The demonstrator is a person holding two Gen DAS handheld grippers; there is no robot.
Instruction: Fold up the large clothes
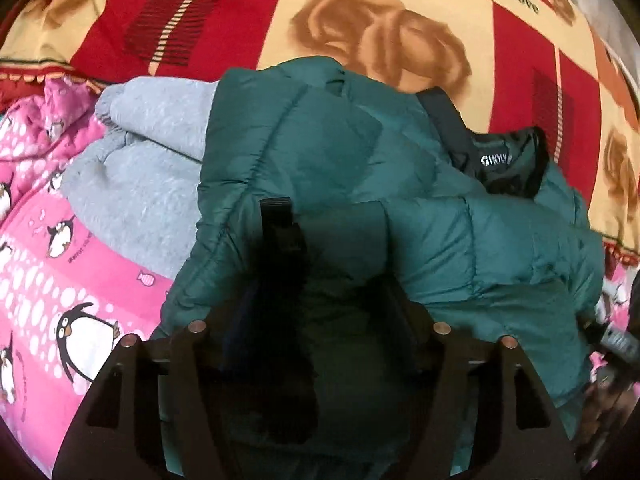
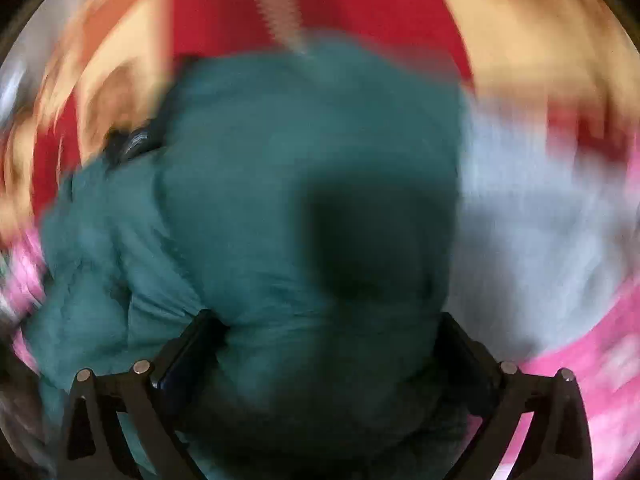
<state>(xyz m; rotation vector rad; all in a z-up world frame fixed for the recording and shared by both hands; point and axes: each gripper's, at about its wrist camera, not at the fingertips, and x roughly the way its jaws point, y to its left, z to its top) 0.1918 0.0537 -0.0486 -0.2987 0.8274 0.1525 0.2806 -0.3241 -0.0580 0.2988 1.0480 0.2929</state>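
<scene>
One green puffer jacket (image 1: 332, 168) lies bunched on the bed, partly over one grey garment (image 1: 140, 168), with pink penguin bedding (image 1: 60, 248) and a red-and-cream blanket (image 1: 360, 8) beneath. The left hand-held gripper (image 1: 340, 248) hovers open above it, one finger lost in shadow. The right hand-held gripper (image 2: 332, 332), blurred, gapes wide over the jacket.

surface: bed, red-and-cream blanket (image 1: 400, 8) | pink penguin quilt (image 1: 80, 288) | on it: teal jacket (image 1: 328, 152), grey garment (image 1: 148, 168)
</scene>
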